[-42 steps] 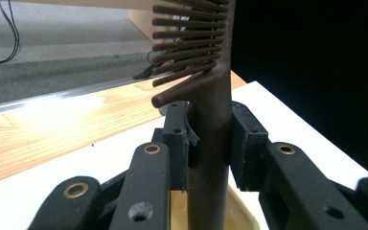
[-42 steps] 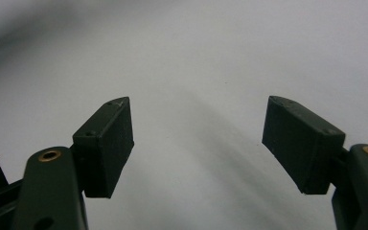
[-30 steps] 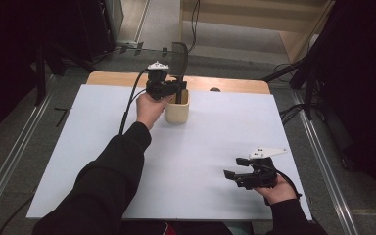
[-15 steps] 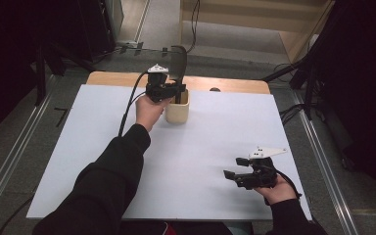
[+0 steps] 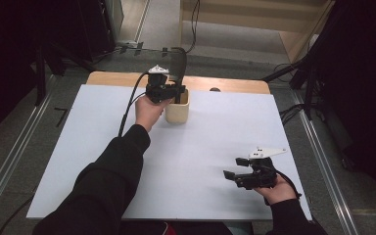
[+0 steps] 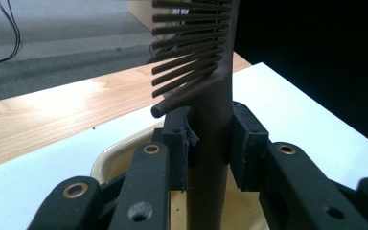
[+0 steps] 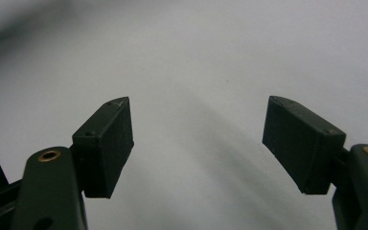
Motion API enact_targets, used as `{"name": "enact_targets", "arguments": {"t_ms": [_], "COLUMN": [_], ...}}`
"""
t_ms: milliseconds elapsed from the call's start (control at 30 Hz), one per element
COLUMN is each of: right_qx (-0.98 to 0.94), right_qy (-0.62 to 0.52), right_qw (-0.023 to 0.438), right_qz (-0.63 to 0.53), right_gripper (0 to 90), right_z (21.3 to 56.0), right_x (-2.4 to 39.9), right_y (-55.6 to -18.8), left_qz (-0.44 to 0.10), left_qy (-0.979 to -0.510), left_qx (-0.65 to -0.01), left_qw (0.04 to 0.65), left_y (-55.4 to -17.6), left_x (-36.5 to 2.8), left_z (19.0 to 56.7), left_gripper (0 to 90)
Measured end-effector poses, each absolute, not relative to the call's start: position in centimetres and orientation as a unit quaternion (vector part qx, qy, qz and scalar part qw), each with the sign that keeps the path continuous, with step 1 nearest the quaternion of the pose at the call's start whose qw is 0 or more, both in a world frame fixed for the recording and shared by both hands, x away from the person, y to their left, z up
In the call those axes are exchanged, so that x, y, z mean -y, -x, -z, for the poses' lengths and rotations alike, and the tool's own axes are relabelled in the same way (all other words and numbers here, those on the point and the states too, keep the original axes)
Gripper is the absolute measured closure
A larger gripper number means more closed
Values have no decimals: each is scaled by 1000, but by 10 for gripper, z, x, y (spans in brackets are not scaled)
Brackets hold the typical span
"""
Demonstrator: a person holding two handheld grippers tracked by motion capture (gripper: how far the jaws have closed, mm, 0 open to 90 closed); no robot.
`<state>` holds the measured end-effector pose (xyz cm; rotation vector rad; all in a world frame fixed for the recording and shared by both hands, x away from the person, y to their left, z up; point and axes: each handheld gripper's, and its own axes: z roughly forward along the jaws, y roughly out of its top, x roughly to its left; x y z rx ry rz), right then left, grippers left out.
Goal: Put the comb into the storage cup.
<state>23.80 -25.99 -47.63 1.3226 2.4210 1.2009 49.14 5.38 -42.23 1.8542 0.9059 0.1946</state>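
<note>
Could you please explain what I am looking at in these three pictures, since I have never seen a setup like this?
A person sits at a table covered by a white sheet and holds a hand-held gripper in each hand, a black tool with two jaws. The high view looks down from above; the other two views come from cameras riding on each tool. The left hand-held gripper is clamped on the handle of a dark comb, which stands upright with its lower end inside a cream cup at the far side. The right hand-held gripper rests near the sheet's front edge, jaws wide apart, holding nothing.
</note>
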Motion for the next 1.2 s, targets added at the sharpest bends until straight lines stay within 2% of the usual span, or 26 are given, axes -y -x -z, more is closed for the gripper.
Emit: {"name": "enact_targets", "arguments": {"t_ms": [533,567,667,733,833,1200], "right_qx": [-805,-805,-805,-806,-806,-807], "right_qy": [-437,-437,-437,-436,-435,-434], "right_qw": [66,66,67,67,66,65], "right_qz": [-396,-396,-396,-396,-396,-396], "right_gripper": [243,242,242,242,243,242], "right_z": [477,477,477,477,477,477], "right_x": [260,260,260,259,259,258], "right_y": [-238,-238,-238,-238,-238,-238], "left_qz": [-77,-79,-94,-93,-75,-50], "left_qy": [-776,-774,-771,-767,-759,-755], "left_qx": [-377,-376,-376,-385,-396,-404], "left_qw": [500,503,505,505,511,514], "left_y": [-493,-493,-492,-494,-496,-494], "left_x": [-57,-57,-60,-64,-72,-88], "left_z": [429,429,425,423,422,415], "left_gripper": [711,700,462,380,349,349]}}
